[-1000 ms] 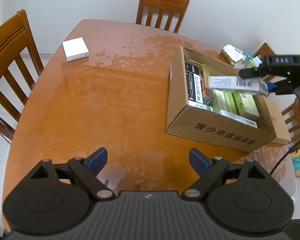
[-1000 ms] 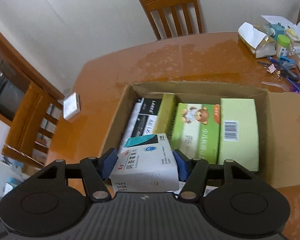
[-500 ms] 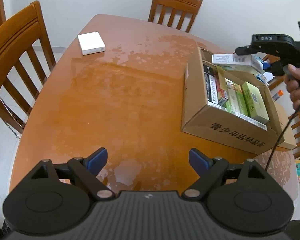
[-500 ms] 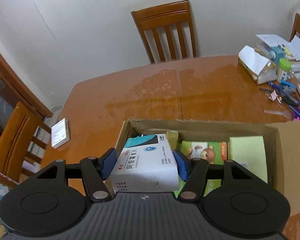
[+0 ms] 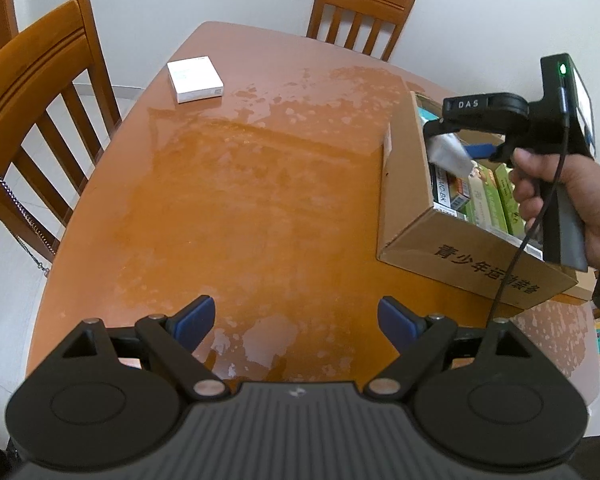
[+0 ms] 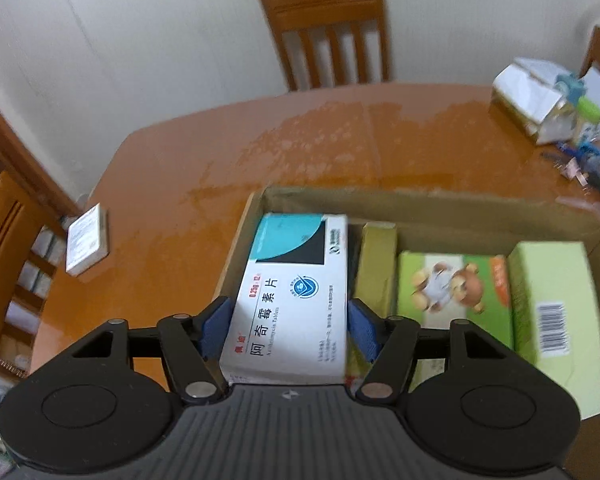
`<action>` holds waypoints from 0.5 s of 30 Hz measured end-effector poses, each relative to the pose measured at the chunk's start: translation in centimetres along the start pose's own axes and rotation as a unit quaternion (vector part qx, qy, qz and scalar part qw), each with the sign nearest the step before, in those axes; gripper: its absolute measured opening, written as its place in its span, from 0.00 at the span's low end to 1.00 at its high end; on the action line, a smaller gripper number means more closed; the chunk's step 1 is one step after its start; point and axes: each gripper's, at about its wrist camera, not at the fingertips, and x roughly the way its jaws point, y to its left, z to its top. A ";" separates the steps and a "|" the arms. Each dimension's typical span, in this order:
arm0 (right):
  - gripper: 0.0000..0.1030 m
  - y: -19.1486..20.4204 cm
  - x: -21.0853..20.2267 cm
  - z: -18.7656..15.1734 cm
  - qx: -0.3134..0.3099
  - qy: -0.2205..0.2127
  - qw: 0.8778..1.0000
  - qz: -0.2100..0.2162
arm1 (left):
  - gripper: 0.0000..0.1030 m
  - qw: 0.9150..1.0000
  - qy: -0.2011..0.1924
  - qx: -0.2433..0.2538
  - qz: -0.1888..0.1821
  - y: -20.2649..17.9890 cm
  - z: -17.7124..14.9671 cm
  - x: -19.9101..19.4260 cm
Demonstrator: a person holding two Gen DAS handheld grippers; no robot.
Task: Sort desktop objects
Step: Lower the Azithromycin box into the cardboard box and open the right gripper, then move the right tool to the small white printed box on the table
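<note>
Medicine box (image 6: 292, 300), white with a teal and black end: position? (A)

Right wrist view, centre of frame. It lies between the blue pads of the right gripper (image 6: 288, 326) and hangs over the left end of the open cardboard carton (image 6: 420, 204). Its teal end points toward the top of the frame. (B)

Grip on it? (A)

The jaws have just been opening, with the box between them. A thin dark gap shows at the right-hand pad. At the left-hand pad I cannot tell contact from near contact. In the left wrist view the box is a blurred white shape tilted downward under that gripper, at the right edge of the frame. A hand (image 5: 560, 200) is wrapped round the gripper's handle. (B)

Carton contents? (A)

A green box with a bear picture (image 6: 448, 288) and a pale green box with a barcode (image 6: 552, 300) lie flat, side by side, right of centre. Dark boxes stand along the left wall. (B)

Left gripper (image 5: 296, 316)? (A)

Spread wide, nothing between the pads, bottom centre of its view, above bare table (image 5: 240, 200). 1 flat white box (image 5: 195, 79) lies at the upper left of the frame, well apart from the carton. (B)
</note>
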 end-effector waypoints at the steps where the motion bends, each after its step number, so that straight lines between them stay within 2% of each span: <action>1: 0.67 -0.1 -0.4 0.0 0.003 -0.007 1.000 0.000 | 0.86 1.000 -0.001 0.002 0.000 -0.1 0.1 0.0; 3: 0.70 -0.4 -1.8 -0.1 -0.001 -0.025 1.000 0.000 | 0.86 1.000 -0.001 0.004 0.000 -0.2 0.2 0.0; 5: 0.80 -0.7 -3.4 -0.5 -0.001 -0.040 0.999 0.005 | 0.86 1.000 -0.001 0.005 -0.001 -0.3 0.3 0.1; 6: 0.81 -0.8 -3.6 -0.7 -0.007 -0.034 0.999 0.009 | 0.86 1.000 0.000 0.005 -0.001 -0.3 0.3 0.2; 12: 0.81 -0.1 -1.9 -1.8 -0.035 0.013 0.998 0.056 | 0.86 1.000 0.004 0.013 -0.004 -1.0 0.7 0.7; 15: 0.81 0.0 -2.4 -1.6 -0.018 0.001 0.998 0.058 | 0.86 1.000 0.002 0.021 -0.002 -1.2 0.7 0.6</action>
